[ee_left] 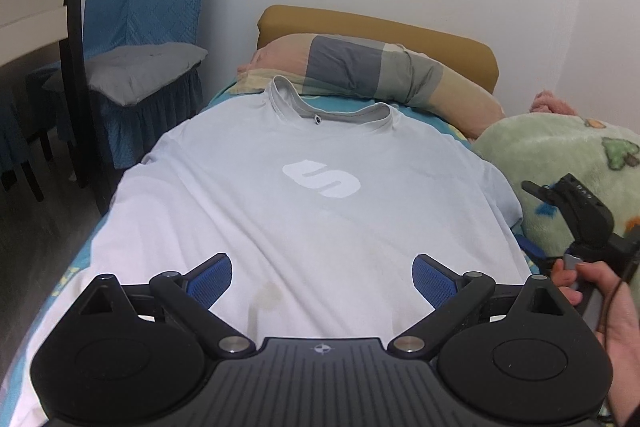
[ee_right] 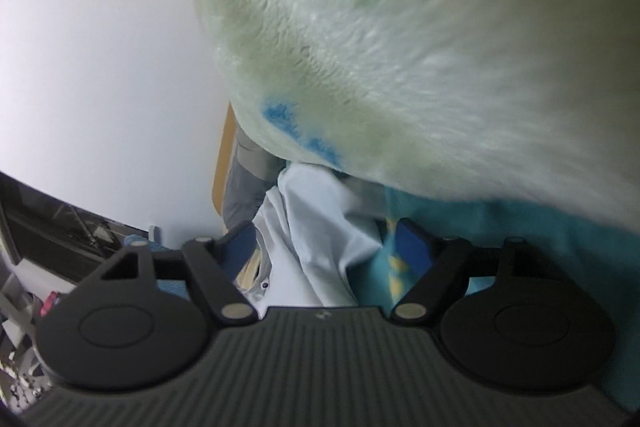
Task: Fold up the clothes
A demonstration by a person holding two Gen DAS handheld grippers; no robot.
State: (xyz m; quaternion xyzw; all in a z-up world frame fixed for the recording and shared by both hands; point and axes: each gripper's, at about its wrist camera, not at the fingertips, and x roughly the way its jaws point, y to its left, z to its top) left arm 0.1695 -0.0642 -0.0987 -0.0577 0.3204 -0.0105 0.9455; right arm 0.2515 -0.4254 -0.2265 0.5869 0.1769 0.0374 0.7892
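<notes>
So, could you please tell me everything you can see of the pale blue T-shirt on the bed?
The T-shirt is pale blue, thin soft fabric, with a grey ribbed collar and a white logo on the chest. It lies spread flat, front up, on the turquoise sheet, collar toward the pillow. A few faint yellowish stains mark its lower part. One sleeve lies beside the green fleece blanket. Neither gripper visibly grips it.
</notes>
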